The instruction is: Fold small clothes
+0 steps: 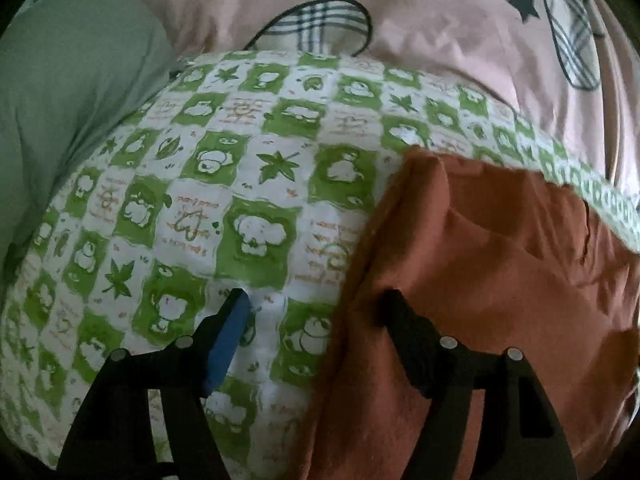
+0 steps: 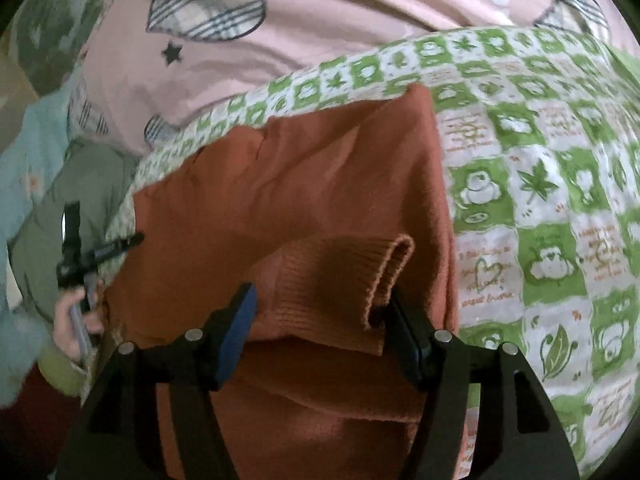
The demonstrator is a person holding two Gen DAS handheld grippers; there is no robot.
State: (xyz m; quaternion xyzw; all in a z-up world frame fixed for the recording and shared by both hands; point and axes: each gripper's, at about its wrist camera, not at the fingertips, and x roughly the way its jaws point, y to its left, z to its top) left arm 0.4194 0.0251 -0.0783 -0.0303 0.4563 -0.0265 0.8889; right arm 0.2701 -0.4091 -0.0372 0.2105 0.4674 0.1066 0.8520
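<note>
Left wrist view: the left gripper (image 1: 314, 300) hangs with its jaws wide apart and nothing between them, one finger over the quilt (image 1: 224, 184) and the other over the edge of the sweater (image 1: 500, 280). The rust-orange sweater lies on the quilt, to the right in this view. The quilt is checked in green and white, with bears, maple leaves and small orange script too blurred to read. Beyond it lies a pink cover (image 1: 440, 40) with plaid hearts and dark stars, and a green cloth (image 1: 72, 80) sits at the left.

In the right wrist view the right gripper (image 2: 320, 300) is also spread open. The sweater's (image 2: 320, 184) ribbed cuff (image 2: 348, 276) lies between the fingers, its folded end just beside the right finger; whether it touches cannot be told. The sweater rests on the quilt (image 2: 540, 200), whose script here is partly legible only as scattered words. White lettering on the pink cover (image 2: 320, 32) at top right is too blurred to read. At the left edge a hand (image 2: 76, 320) holds a dark device (image 2: 76, 240).
</note>
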